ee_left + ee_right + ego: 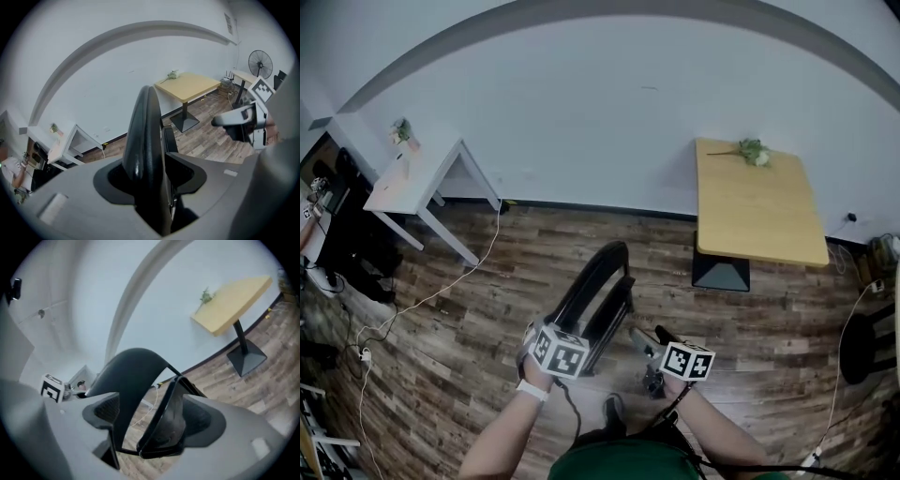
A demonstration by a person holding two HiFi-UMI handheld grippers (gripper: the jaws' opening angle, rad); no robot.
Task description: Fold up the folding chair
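Well, the left gripper (546, 328) clenches the top edge of the black folding chair (600, 277), which stands on the wooden floor (459, 356). The right gripper (651, 336) hangs just beside it, jaws wide apart, holding nothing.

we see a black folding chair (602, 298) standing upright on the wood floor (441, 356), well away from the wall. from above it looks narrow, almost edge-on. its back (133, 376) is a smooth, glossy curved shell with a rounded top. the seat (171, 423) is tipped up close to the back, and a slim wedge of floor shows between them, so it isn't quite flat.
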